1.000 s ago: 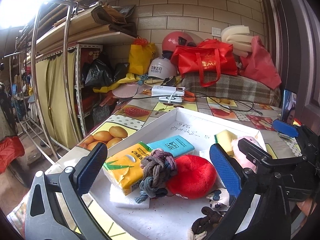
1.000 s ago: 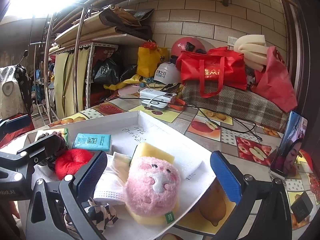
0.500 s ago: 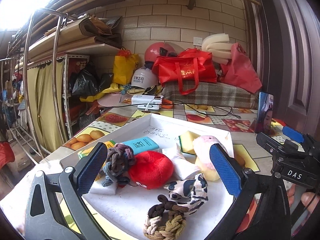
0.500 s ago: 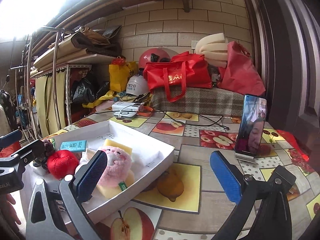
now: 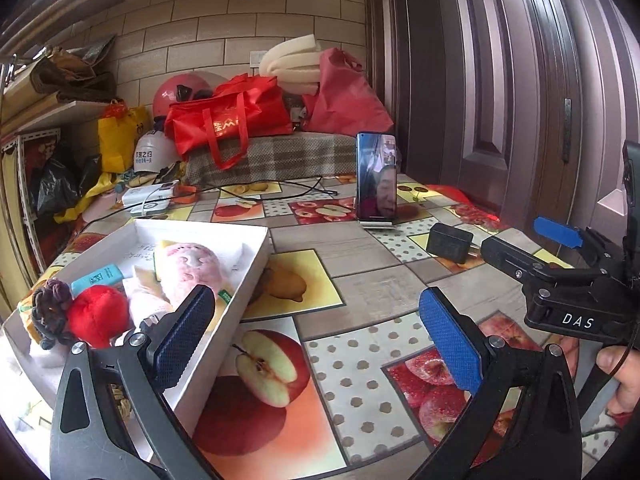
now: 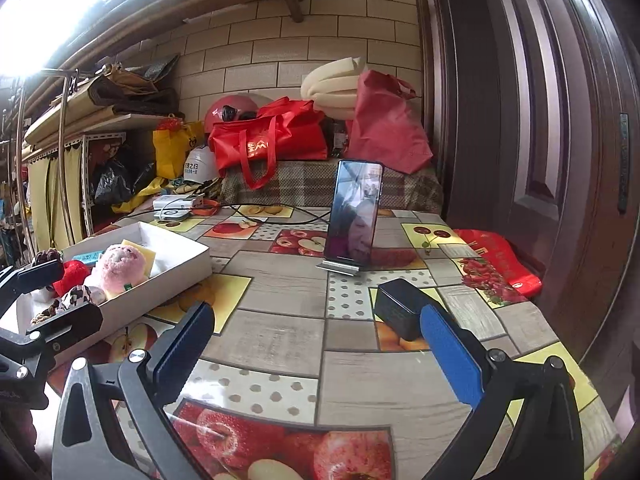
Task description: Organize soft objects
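Observation:
A white box (image 5: 200, 226) sits on the table at my left and holds the soft things. Inside lie a pink plush (image 5: 192, 268), a red plush (image 5: 98, 314), a dark knotted rope (image 5: 50, 300), a teal tissue pack (image 5: 100, 276) and a yellow sponge (image 6: 142, 254). My left gripper (image 5: 318, 340) is open over the bare tablecloth just right of the box, holding nothing. My right gripper (image 6: 316, 350) is open too, empty, above the table's middle. In the right wrist view the box (image 6: 160, 292) and pink plush (image 6: 118, 268) lie far left, behind the left gripper (image 6: 52, 296).
A phone on a stand (image 5: 376, 178) is upright mid-table, with a black charger (image 5: 448, 242) in front of it. A red packet (image 6: 496, 264) lies at the right edge by a dark door. Red bags, helmets and foam pile up at the back.
Both grippers have swung right, away from the box. The box has slid from the centre of each view to the left. Both stay open and empty.

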